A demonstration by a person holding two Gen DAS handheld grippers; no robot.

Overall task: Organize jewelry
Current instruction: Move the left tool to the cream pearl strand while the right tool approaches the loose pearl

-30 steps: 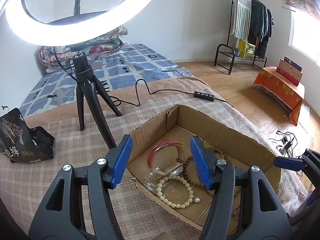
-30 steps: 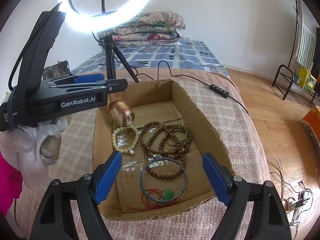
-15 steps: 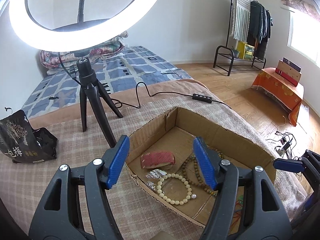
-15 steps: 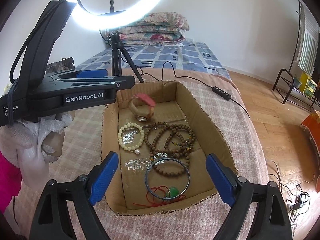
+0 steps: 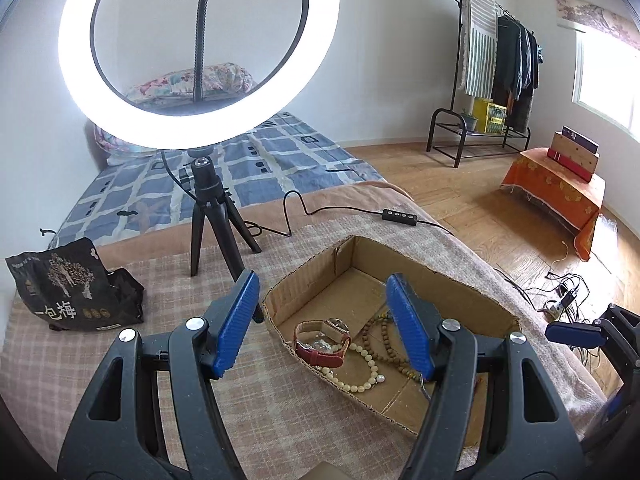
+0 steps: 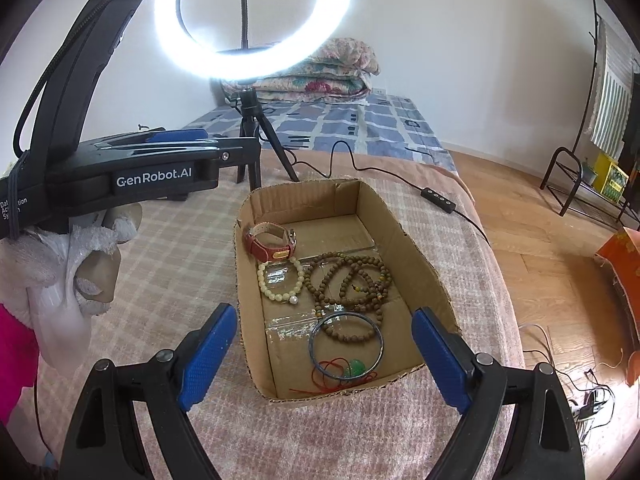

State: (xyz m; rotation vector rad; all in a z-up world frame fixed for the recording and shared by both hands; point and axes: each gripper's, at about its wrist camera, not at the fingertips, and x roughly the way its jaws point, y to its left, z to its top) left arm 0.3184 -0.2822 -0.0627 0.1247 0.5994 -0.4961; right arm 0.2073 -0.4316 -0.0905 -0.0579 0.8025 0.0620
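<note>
Both tongs, left [image 5: 322, 328] and right [image 6: 326, 362], gape empty above the jewelry-filled cardboard box [image 6: 400, 224].

You've got a lit ring light [image 5: 199, 50] on a black tripod [image 5: 212, 216] standing on the checked blanket [image 5: 120, 360], its cable [image 5: 332, 210] running to an inline remote [image 5: 399, 215]. A black snack bag [image 5: 72, 286] lies left of the tripod. Behind it there's a blue patterned mattress [image 5: 256, 164] with folded quilts [image 6: 320, 76]. Off to your right: clothes rack [image 5: 496, 80], orange-draped stand [image 5: 556, 192], wood floor [image 5: 480, 216].
</note>
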